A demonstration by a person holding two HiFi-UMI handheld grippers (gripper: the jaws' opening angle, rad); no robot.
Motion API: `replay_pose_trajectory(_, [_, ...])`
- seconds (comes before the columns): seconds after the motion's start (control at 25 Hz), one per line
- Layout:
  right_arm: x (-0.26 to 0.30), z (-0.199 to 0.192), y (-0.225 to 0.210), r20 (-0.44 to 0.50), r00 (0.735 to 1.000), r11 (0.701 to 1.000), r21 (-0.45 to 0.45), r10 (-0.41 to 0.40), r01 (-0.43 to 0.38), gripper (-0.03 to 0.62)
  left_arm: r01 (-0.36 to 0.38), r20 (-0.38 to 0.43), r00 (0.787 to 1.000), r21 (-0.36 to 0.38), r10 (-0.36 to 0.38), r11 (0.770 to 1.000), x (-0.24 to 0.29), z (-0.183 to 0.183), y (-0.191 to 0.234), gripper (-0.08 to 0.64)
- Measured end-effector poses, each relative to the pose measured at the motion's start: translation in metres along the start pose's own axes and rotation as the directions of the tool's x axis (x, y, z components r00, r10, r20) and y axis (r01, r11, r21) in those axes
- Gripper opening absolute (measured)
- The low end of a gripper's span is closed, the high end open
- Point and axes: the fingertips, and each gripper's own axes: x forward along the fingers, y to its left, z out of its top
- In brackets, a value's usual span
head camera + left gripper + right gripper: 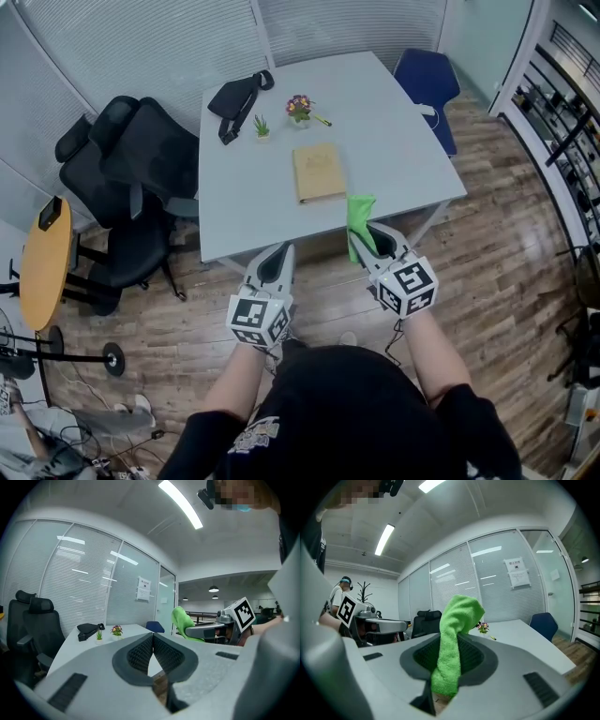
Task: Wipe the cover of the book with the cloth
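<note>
A tan book [319, 172] lies flat near the middle of the grey table [244, 206]. My right gripper [367, 234] is shut on a green cloth [359, 217], which stands up between the jaws and drapes over them [454, 639]. It hovers at the table's near edge, just right of the book. My left gripper [278, 255] is shut with nothing in it, its pads [140, 653] pressed together, held below the near edge. From the left gripper view the cloth [183, 623] and the right gripper [213, 629] show at the right.
A black bag [239, 97], a small green plant [262, 126] and a pot of flowers [300, 107] stand at the table's far side. Black office chairs [131, 178] are to the left, a blue chair [427, 80] at the far right, a round wooden table [45, 262] far left.
</note>
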Motion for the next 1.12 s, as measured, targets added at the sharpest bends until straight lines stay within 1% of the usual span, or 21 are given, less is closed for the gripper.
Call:
replay_pose_trajectory(0.52, [0.006, 0.004, 0.001, 0.001, 1.000, 1.000, -0.006, 0.001, -0.001, 0.097, 0.014, 0.005, 1.000, 0.010, -0.014, 1.000, 0.006, 0.008, 0.003, 0.005])
replay_pose_trajectory(1.12, [0.003, 0.007, -0.003, 0.005, 1.000, 1.000, -0.010, 0.012, -0.012, 0.095, 0.006, 0.011, 1.000, 0.016, -0.006, 1.000, 0.008, 0.012, -0.002, 0.005])
